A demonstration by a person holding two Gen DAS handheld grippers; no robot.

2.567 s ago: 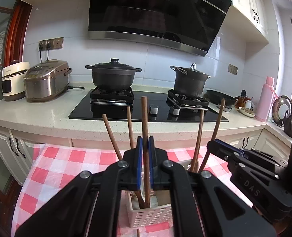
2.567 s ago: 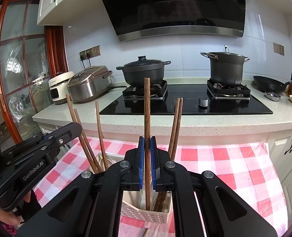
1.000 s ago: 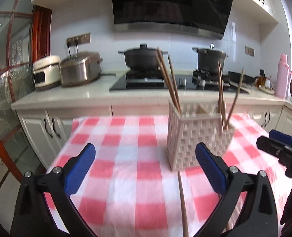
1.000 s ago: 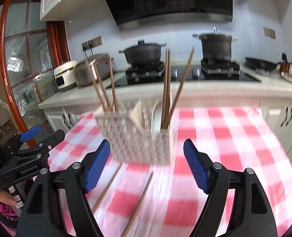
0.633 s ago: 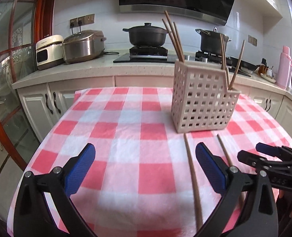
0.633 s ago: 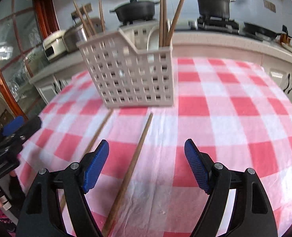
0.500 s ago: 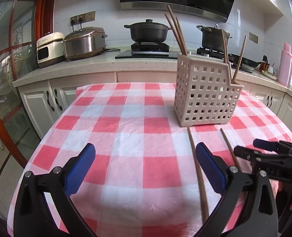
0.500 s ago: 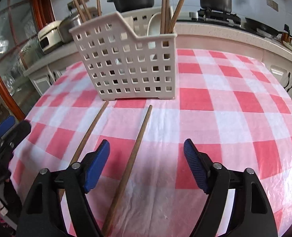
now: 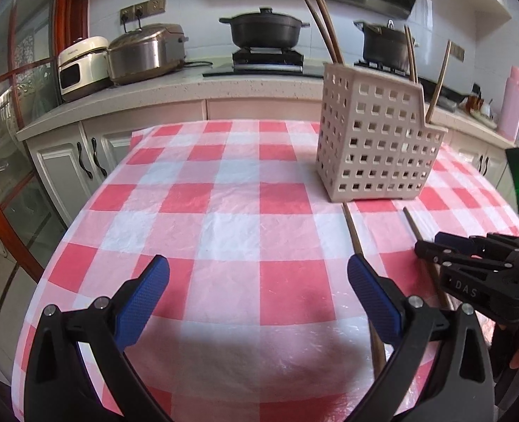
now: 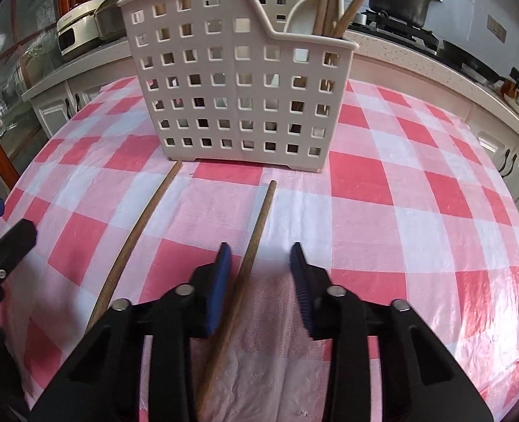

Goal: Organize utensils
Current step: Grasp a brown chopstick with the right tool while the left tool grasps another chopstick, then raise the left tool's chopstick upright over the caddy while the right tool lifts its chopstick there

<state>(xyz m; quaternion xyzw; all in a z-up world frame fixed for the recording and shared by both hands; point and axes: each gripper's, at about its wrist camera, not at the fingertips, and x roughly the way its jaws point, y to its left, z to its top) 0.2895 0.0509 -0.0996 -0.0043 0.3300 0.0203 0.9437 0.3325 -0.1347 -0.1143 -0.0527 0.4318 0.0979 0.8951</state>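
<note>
Closing in on a loose brown wooden chopstick (image 10: 256, 232), the right hand-held gripper (image 10: 259, 274) sits low over the red-and-white checked cloth (image 10: 400, 211) that covers the surface, with the stick running lengthwise between its blue pads (image 10: 220, 281). Its jaws have just been narrowing; they now stand fairly close, the left pad just beside the stick and the right pad apart from it, so nothing is clamped yet. A second brown wooden chopstick (image 10: 136, 239) lies to the left of the first, its far tip nearly touching the foot of the pale perforated plastic utensil basket (image 10: 238, 81), which stands upright on the cloth and already holds several chopsticks in its compartments. The left hand-held gripper (image 9: 257, 281) hovers with its jaws spread wide and empty above bare cloth, that second stick passing just under its right pad (image 9: 372, 299). The step in hand looks like picking up the remaining two sticks, one per hand. The next move probably calls for the right jaws to finish pinching the stick squarely, since a thin round stick lying flat can roll or slip aside, then for lifting and tipping it upright to drop it into the basket, while the left shifts right to straddle its own stick.
</note>
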